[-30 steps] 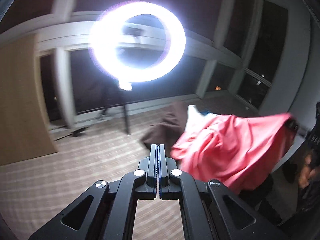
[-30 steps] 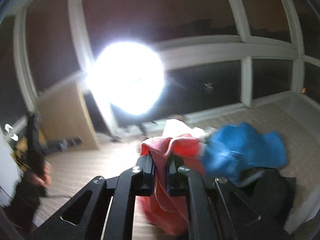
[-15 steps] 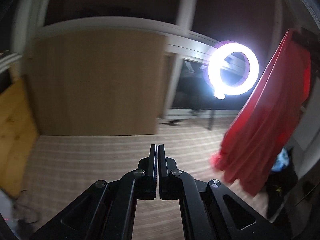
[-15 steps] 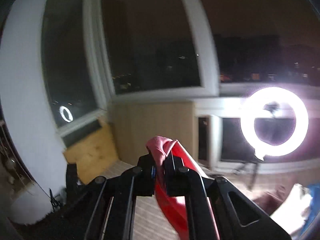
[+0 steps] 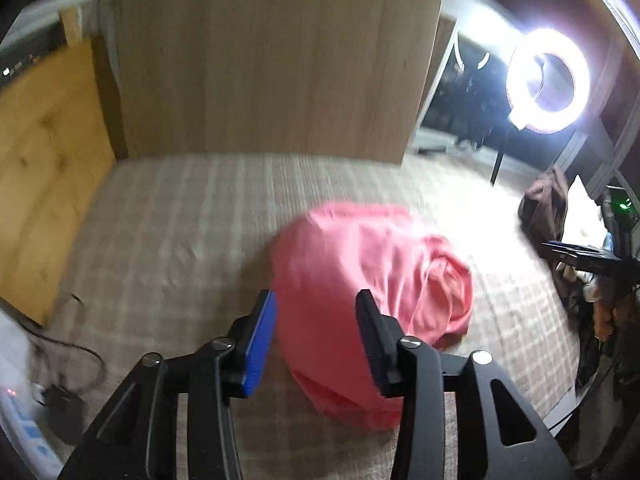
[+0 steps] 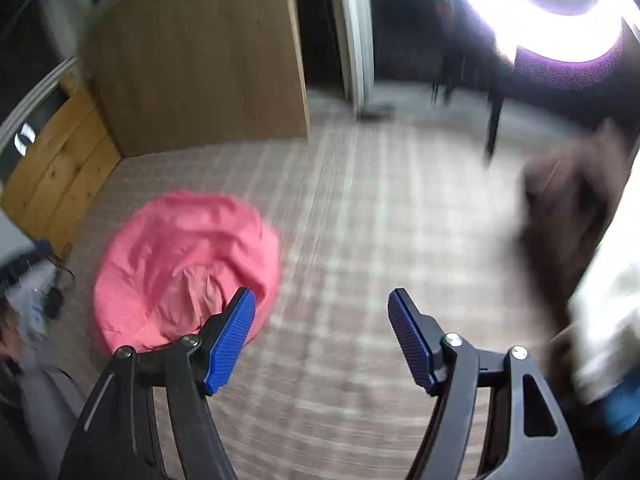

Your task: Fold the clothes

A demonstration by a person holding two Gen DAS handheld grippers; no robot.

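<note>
Pink garment (image 5: 372, 280) found in a crumpled, unfolded heap on the checked surface (image 5: 172, 240), near and centre in the left wrist view, left of centre in the right. Left gripper (image 5: 316, 340) and right gripper (image 6: 322, 340) both released, jaws apart, empty, hovering above it. Judged: spreading flat required next, by seizing an edge or corner; no containers visible, other clothes (image 5: 544, 208) piled far right.

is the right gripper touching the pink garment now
Apart. In the right wrist view the right gripper is open with only bare checked floor between its fingers; the pink garment lies crumpled on the floor beyond its left finger.
</note>
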